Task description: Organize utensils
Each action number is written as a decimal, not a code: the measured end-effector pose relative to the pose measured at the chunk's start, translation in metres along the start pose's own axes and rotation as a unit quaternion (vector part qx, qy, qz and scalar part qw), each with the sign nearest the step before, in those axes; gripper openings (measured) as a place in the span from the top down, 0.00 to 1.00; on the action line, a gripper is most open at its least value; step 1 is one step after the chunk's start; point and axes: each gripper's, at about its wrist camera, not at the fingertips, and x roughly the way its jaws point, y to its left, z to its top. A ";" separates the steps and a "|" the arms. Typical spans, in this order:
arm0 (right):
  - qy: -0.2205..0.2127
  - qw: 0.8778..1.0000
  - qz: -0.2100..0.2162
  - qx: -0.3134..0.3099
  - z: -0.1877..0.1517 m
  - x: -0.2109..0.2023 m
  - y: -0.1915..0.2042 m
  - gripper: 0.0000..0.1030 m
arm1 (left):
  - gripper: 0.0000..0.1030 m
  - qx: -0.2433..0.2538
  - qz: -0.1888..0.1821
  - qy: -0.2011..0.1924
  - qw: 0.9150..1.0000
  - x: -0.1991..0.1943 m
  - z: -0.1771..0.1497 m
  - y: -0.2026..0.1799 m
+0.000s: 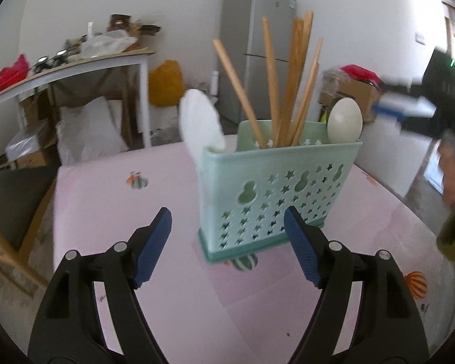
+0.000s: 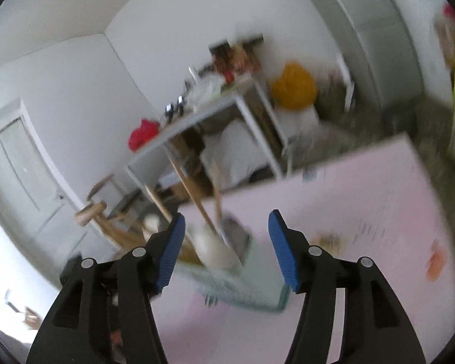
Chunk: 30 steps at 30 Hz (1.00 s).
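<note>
The mint-green caddy (image 1: 276, 194) stands upright at the centre of the left wrist frame, on the pink desk (image 1: 112, 212), and the left gripper (image 1: 227, 236) hangs low in front of it with its blue fingers (image 1: 154, 242) spread wide and nothing between them. The caddy's perforated broad face runs from centre-left toward the right of the frame — its near corner sits almost midway between the two fingers, its long side angling off behind the right-hand one. Out of the top rise the wooden chopsticks (image 1: 288, 85), fanned and leaning, long axes close to vertical; a white spoon (image 1: 201, 121) pokes up at the left end and a pale, rounded spoon bowl (image 1: 345, 120) at the right end. In the right wrist frame, badly smeared, the right gripper (image 2: 226, 248) looks down on the same caddy (image 2: 257, 282) from above, fingers (image 2: 170, 254) also apart and holding nothing, with chopstick shafts (image 2: 194, 194) pointing up-left through the gap. By these views both grippers sit close to the caddy, the right one more directly over the upright handles — so a pluck from above would seem to favour it, while the left is better placed to steady the caddy's side.
</note>
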 end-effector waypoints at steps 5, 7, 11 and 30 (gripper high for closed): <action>0.068 0.996 -0.004 -0.055 -0.032 0.049 -0.013 0.40 | 0.30 0.024 -0.014 0.014 1.000 0.022 0.003 -0.002; 0.079 0.995 0.010 -0.060 -0.038 0.059 -0.012 0.40 | 0.30 0.023 -0.017 0.020 0.999 0.030 0.004 -0.002; 0.084 0.992 0.013 -0.095 -0.040 0.073 -0.005 0.33 | 0.30 0.019 -0.023 0.024 0.999 0.041 0.004 -0.005; 0.108 0.991 -0.012 -0.077 -0.061 0.045 0.017 0.31 | 0.29 -0.064 0.000 0.052 0.997 0.003 -0.001 -0.026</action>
